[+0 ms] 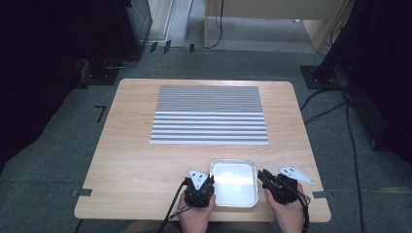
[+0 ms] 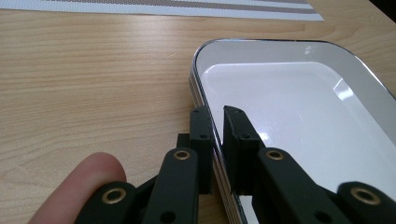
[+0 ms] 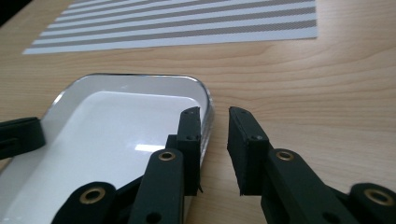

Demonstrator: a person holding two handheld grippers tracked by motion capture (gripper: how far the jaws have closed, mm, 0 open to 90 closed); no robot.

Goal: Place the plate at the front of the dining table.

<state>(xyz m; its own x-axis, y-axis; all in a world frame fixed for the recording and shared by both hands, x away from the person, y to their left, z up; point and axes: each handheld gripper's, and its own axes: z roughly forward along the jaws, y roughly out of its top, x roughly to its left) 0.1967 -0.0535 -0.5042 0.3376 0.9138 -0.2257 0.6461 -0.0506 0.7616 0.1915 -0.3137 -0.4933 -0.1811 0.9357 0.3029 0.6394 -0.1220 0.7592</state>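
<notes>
A shallow white metal tray (image 1: 233, 182) sits empty near the table's front edge, between my two hands. My left gripper (image 1: 210, 180) is at its left rim. In the left gripper view the jaws (image 2: 217, 114) straddle that rim, one outside and one inside the tray (image 2: 289, 93), pinched on it. My right gripper (image 1: 262, 174) is at the right rim. In the right gripper view its jaws (image 3: 215, 114) also straddle the rim of the tray (image 3: 116, 121), but bare wood shows between the rim and the outer jaw.
A grey-and-white striped placemat (image 1: 209, 114) lies in the middle of the wooden table (image 1: 131, 145), beyond the tray. A fingertip (image 2: 88, 179) rests beside the left jaws. Part of the left gripper (image 3: 18, 135) shows at the tray's far side in the right gripper view.
</notes>
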